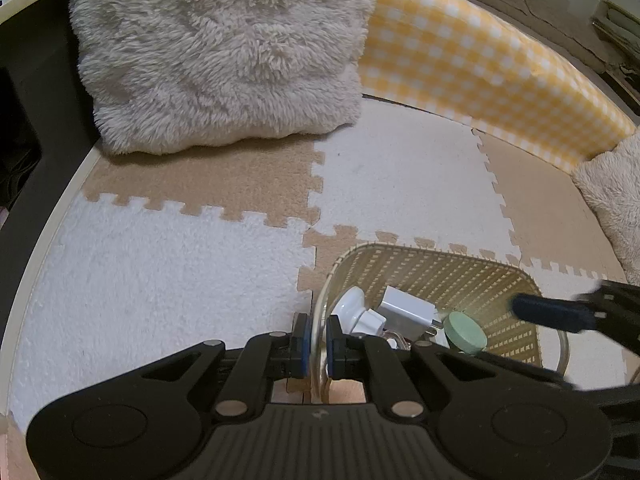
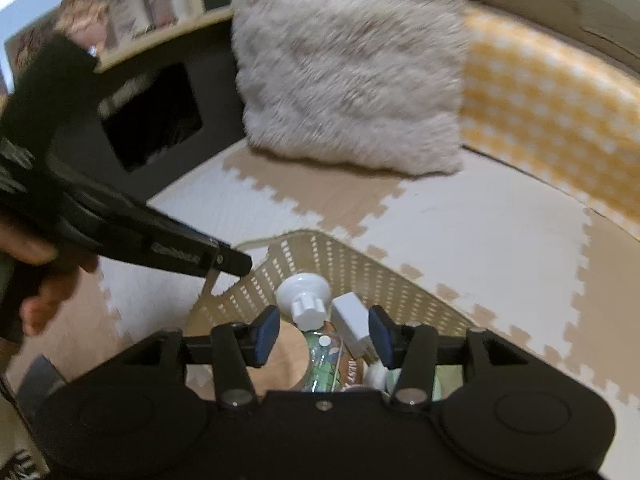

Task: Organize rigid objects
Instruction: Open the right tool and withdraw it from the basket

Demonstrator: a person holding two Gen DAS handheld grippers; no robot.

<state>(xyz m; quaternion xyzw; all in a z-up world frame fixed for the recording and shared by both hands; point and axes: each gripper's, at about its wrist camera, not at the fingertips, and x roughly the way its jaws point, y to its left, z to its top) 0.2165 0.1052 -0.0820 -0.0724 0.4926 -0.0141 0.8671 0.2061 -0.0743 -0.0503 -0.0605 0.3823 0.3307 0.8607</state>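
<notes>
A cream woven basket (image 1: 448,276) stands on the foam floor mat. My left gripper (image 1: 318,342) is shut on the basket's near left rim, one pad on each side of the wall. In the basket lie a white round-headed plug part (image 1: 354,304), a white charger block (image 1: 408,312) and a green disc (image 1: 466,332). My right gripper (image 2: 324,336) is open and empty, hovering over the basket (image 2: 360,272). Below it I see the white plug part (image 2: 304,294), the charger (image 2: 352,320) and a small clear bottle (image 2: 324,364). The left gripper (image 2: 224,264) shows there on the basket's rim.
A fluffy cream pillow (image 1: 224,52) lies at the back on the beige and white puzzle mat (image 1: 168,264). A yellow checked cushion (image 1: 492,64) runs along the right. A second fluffy pillow (image 1: 616,200) sits at the far right. Dark furniture (image 2: 152,120) stands at the left.
</notes>
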